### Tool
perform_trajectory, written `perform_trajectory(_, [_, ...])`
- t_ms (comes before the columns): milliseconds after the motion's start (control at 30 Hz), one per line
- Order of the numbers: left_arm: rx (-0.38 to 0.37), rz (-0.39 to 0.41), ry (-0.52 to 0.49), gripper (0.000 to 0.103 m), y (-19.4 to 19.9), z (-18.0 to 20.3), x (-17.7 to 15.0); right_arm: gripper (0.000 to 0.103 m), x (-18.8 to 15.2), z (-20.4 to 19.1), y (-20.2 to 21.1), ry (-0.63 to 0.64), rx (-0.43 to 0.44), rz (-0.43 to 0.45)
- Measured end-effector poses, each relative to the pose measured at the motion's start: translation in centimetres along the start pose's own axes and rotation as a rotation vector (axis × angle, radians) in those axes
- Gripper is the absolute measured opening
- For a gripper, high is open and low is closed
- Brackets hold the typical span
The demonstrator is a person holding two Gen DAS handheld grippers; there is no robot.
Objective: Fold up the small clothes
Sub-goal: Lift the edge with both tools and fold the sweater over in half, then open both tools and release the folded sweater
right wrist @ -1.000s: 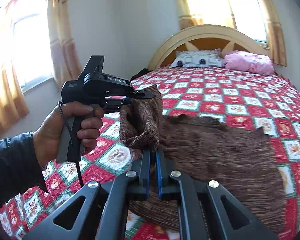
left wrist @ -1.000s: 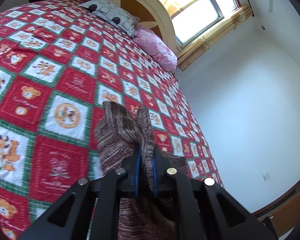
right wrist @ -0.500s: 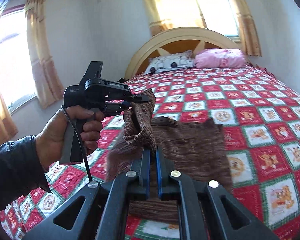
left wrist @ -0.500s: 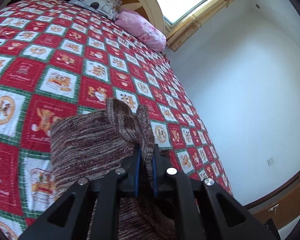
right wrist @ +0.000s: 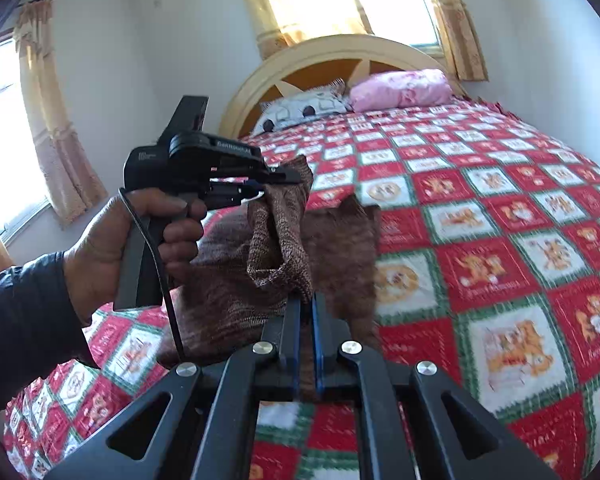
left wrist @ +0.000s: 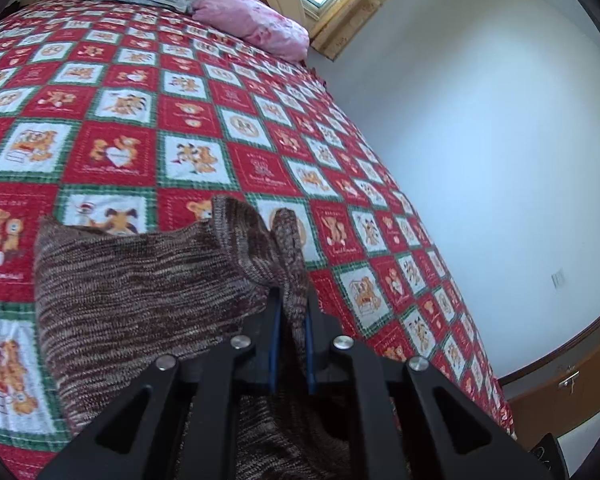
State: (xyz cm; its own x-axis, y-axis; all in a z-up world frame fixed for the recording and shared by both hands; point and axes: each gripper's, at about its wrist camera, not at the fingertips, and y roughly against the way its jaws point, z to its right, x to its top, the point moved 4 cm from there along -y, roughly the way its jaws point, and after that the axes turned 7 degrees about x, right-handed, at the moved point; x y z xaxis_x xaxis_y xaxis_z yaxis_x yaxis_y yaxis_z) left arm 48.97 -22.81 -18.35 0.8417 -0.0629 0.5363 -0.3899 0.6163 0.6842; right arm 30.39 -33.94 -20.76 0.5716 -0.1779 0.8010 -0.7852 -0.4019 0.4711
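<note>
Brown knit [left wrist: 140,288] is clamped by both grippers, left [left wrist: 289,312] and right [right wrist: 307,312]; corners are best lowered level onto the bed [left wrist: 204,120].

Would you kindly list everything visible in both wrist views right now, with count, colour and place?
Brown marled knitted garment: one, brown-white, lifted above the quilt, pinched by both tools.
Red-green patchwork teddy quilt: one, covering the bed.
Pink pillow: one, at the headboard, right side in the right wrist view.
Grey patterned pillow: one, beside the pink one.
Cream arched wooden headboard: one, behind the pillows.
Yellow curtains: at two windows.
Left tool: black, blue pads, shut on the garment.
Right tool: black, blue pads, shut on the garment.
Left hand: one, dark sleeve, gripping the left tool's handle.
</note>
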Motion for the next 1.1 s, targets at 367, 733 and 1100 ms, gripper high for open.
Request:
perform_trajectory(367, [0.096,-0.039,-0.14,0.013,-3.0,3.1,-1.5,0.004,-2.2,3.3,0.0,-0.131,0.01,-0.076])
perform_trajectory(733, [0.269,0.086,-0.344,0.058,6.1,1.4,-8.0,0.005,-4.1,4.6,0.3,-0.217,0.068,-0.151])
perform_trajectory(1100, [0.369,0.05,-0.352,0.067,5.8,-2.4,-14.3,0.009,3.7,-0.2,-2.1,0.025,-0.007,-0.096])
